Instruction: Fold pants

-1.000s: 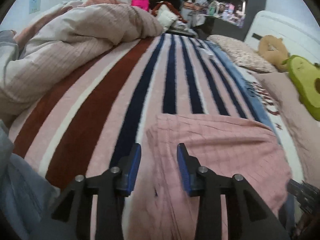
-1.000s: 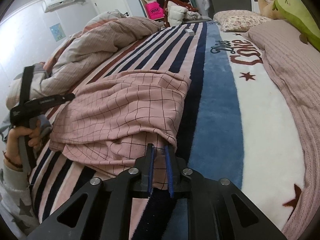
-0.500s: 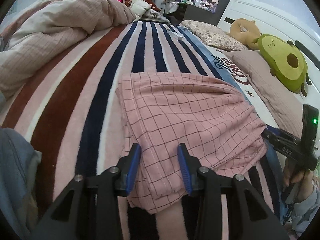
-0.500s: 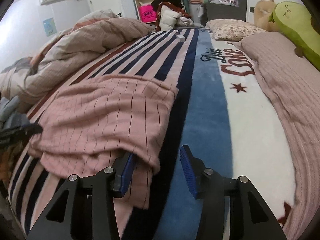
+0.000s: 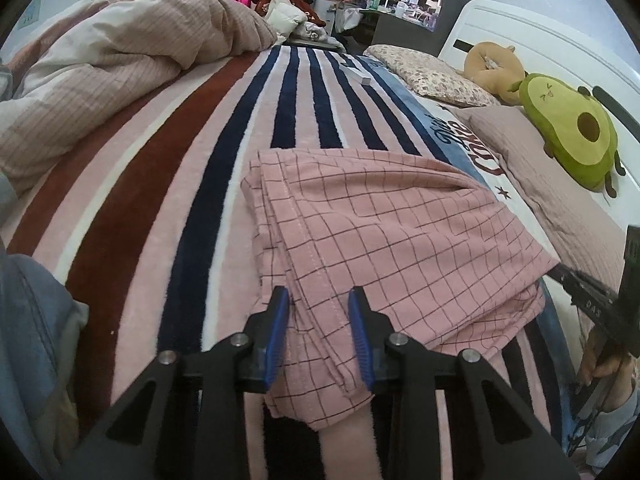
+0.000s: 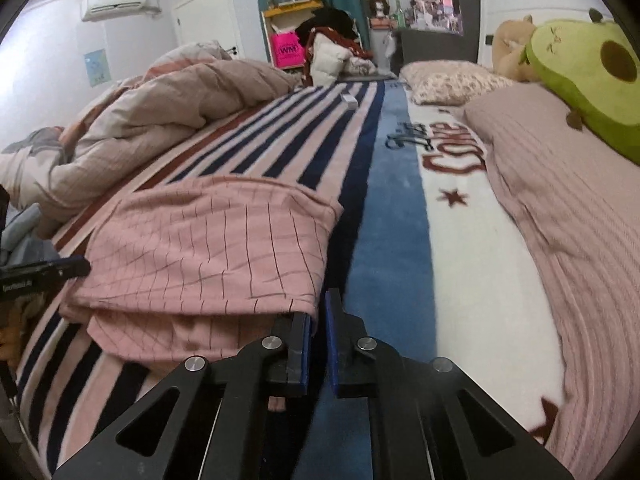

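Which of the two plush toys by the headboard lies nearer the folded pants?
The green avocado plush toy; the tan plush toy lies beyond it, farther from the pink checked pants.

Red "Coke" under dark script, probably "Diet", woven into blanket (image 6: 452, 160); partly cut off in left view. White "WM" printed on pink bag (image 6: 289, 50). Pale lettering along left gripper (image 6: 20, 284) body, too blurred to read. "DAS"-like marks on right gripper (image 5: 596, 300) arm, not surely legible.
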{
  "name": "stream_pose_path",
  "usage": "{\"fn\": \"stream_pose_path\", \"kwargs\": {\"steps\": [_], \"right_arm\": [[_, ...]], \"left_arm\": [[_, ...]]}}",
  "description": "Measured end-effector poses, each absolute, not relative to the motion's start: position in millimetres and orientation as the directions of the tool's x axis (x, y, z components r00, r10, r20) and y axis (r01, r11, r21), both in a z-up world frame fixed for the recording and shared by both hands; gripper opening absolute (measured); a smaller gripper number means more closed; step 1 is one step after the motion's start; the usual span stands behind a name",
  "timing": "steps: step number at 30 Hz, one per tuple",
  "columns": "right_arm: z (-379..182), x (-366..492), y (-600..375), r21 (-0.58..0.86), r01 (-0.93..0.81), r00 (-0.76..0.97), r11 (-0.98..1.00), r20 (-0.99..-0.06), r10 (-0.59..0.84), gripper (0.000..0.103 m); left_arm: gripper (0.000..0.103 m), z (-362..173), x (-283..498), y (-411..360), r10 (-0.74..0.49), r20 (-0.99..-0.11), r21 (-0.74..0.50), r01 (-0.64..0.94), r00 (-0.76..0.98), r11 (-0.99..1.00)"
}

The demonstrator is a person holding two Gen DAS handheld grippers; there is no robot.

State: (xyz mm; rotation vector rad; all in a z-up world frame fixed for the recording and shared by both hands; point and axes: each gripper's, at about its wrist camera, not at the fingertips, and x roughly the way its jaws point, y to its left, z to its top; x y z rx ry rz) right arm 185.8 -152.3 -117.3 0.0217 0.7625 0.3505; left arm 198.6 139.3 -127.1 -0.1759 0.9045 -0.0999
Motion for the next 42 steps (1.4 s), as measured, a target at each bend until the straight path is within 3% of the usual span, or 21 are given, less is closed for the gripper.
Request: {"fn": "stream_pose_path", "kwargs": {"steps": [6,9,11,12,14,15,22,25,27,32,35,42], "right_arm": [[-125,171,-159,0.191,-0.341,0.591,0.921,-0.718,0.367,0.001],[-121,166,-165,0.191,-0.345,0.594,0.919,-0.713,0.371,0.004],[-109,167,-171,0.217,-0.346,0.616,0.913,-0.682,0.395,0.006],[-101,170,-174,0.249,-0.348,0.619,0.904,-0.663,0.421,0.012],[-91,179,-175,0.294,-0.348,0.617,0.89,-0.643,0.454,0.052],[-89,188,-174,0.314,-0.343,0.615,0.885,-0.637,0.464,0.056],[-132,245,-168,0.448,-0.278,0.475,0.85,-0.705,0.527,0.056],[-154,250,-167,0.546,-0.265,0.405,0.795,-0.685,0.606,0.052],[-158,247,-166,0.573,-0.283,0.384,0.769,-0.668,0.638,0.046],[-163,242,-157,0.605,-0.295,0.349,0.739,-0.652,0.673,0.03],[-162,239,-151,0.612,-0.303,0.336,0.73,-0.649,0.683,0.023],[-141,221,-132,0.597,-0.352,0.332,0.721,-0.641,0.692,0.02]], "left_arm": [[0.029,-129,197,147,-0.156,-0.776,-0.195,0.003,0.61,0.981],[0.036,-119,193,154,-0.177,-0.749,-0.233,-0.004,0.639,0.972],[0.047,-111,193,155,-0.177,-0.733,-0.233,0.002,0.656,0.973],[0.05,-108,195,155,-0.183,-0.729,-0.237,0.009,0.66,0.972],[0.068,-107,205,157,-0.221,-0.732,-0.265,0.03,0.645,0.964],[0.07,-108,209,158,-0.237,-0.734,-0.28,0.035,0.636,0.959],[0.072,-140,248,169,-0.339,-0.765,-0.41,-0.008,0.547,0.912],[0.072,-159,256,163,-0.374,-0.779,-0.441,-0.014,0.504,0.897],[0.07,-166,259,157,-0.383,-0.782,-0.449,-0.019,0.493,0.893],[0.039,-163,257,137,-0.324,-0.805,-0.371,0.004,0.497,0.929],[0.028,-156,252,128,-0.282,-0.809,-0.32,0.016,0.516,0.947],[0.021,-131,231,112,-0.214,-0.783,-0.221,0.059,0.584,0.973]]}}
